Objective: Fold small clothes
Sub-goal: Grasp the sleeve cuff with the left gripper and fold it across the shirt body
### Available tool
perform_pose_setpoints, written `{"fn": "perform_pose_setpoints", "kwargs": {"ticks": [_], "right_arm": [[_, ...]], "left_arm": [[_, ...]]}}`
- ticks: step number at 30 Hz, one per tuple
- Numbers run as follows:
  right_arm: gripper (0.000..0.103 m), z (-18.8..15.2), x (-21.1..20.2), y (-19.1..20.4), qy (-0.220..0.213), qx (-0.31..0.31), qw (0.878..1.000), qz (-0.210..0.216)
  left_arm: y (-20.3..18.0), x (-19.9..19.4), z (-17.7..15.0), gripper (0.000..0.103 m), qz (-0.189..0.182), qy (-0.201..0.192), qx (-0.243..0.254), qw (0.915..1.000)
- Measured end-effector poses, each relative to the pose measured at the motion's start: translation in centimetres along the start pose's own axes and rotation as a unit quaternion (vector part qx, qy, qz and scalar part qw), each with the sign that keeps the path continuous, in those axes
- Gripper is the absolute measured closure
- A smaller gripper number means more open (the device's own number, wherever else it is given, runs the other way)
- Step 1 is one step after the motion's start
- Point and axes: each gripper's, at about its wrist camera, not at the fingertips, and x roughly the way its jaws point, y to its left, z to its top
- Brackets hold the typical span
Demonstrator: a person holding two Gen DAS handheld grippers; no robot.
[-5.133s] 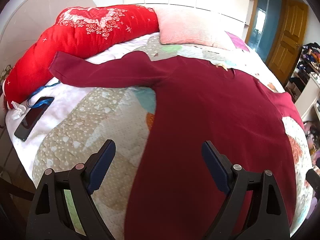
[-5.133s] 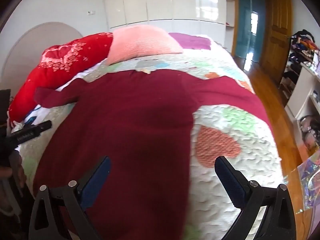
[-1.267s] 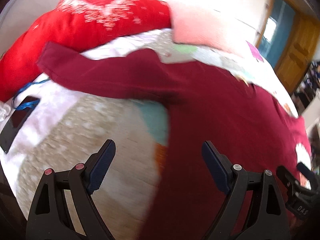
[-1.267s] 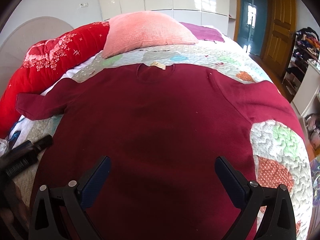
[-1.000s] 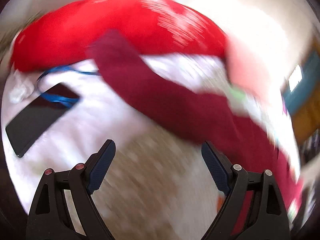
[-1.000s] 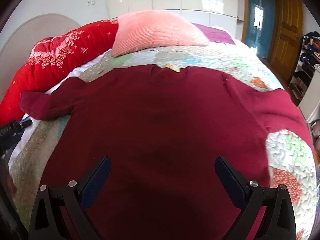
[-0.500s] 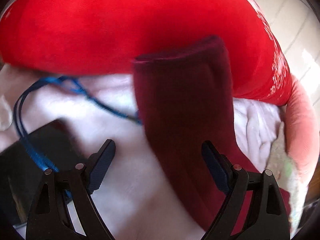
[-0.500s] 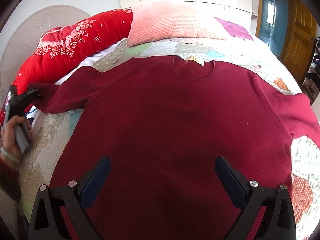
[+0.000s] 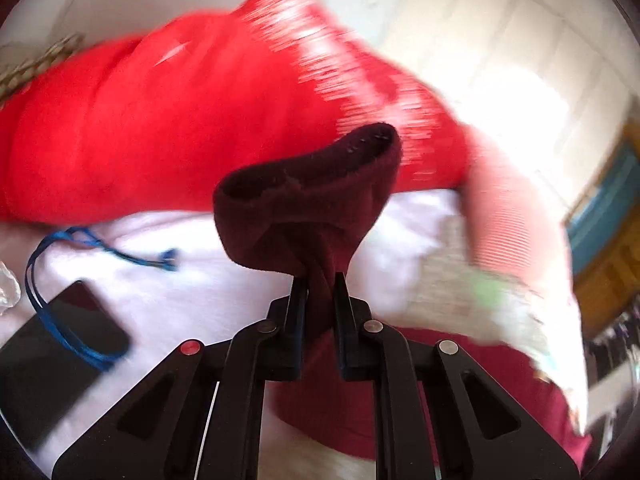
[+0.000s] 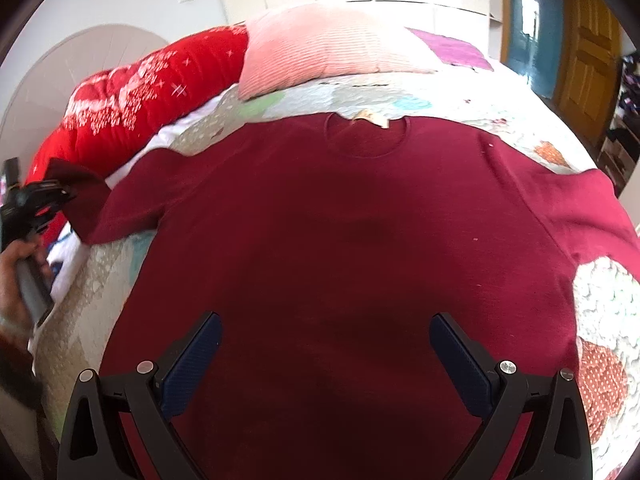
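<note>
While maroon sweater [image 10: 340, 240] lies flat on quilted bed [image 10: 600, 304], my left gripper [image 9: 320, 280] clamped on sleeve cuff [image 9: 312, 192]; right gripper [image 10: 326, 344] wide open, empty. Knit soft, light, drapes; cuff good hold.

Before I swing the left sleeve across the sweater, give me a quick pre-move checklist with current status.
1. Left gripper shut on the sleeve cuff, jaws having just closed: ok.
2. Cuff lifted off the bed: ok.
3. Sweater body lying flat, collar facing the pink pillow: ok.
4. Right gripper open, holding nothing: ok.
5. Phone and blue cord beside the sleeve, not caught: ok.
6. Grip depth on cuff: cannot tell.
</note>
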Motion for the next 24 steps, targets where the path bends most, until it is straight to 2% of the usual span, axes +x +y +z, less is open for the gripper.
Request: {"fn": "perform_pose_setpoints", "kwargs": {"ticks": [4,7,10,14,18,20,22,24], "right_arm": [[0.0,0.1,-0.7,-1.0,-0.008,0.02,1.0,0.001],[0.0,0.1,-1.5,-1.7,-0.016,0.021,1.0,-0.004],[0.0,0.2,-2.5,-3.2,-0.03,0.029,0.999,-0.017],[0.0,0.1,-3.0,-6.3,-0.033,0.062,0.997,-0.035],[0.0,0.0,-2.8,-8.9,-0.029,0.086,0.994,-0.055],[0.0,0.0,-2.7,-9.9,-0.026,0.094,0.993,-0.061],[0.0,0.3,-2.7,-10.7,-0.028,0.104,0.992,-0.059],[0.0,0.6,-2.7,-11.2,-0.033,0.109,0.992,-0.054]], "left_arm": [[-7.3,-2.8,-2.0,0.093,-0.077,0.0,0.046,0.9959],[-13.1,-3.1,-5.0,0.093,-0.132,0.027,0.086,0.9871],[-18.3,-1.8,-8.9,0.093,-0.159,0.062,0.124,0.9774],[-22.3,0.8,-14.5,0.093,-0.17,0.122,0.159,0.9649],[-25.2,3.5,-20.0,0.092,-0.122,0.196,0.224,0.9469],[-25.5,2.2,-20.3,0.091,-0.118,0.179,0.25,0.9443],[-25.0,0.9,-19.3,0.072,-0.134,0.191,0.248,0.9403],[-24.0,-0.5,-18.1,0.057,-0.161,0.201,0.224,0.9399]]}}
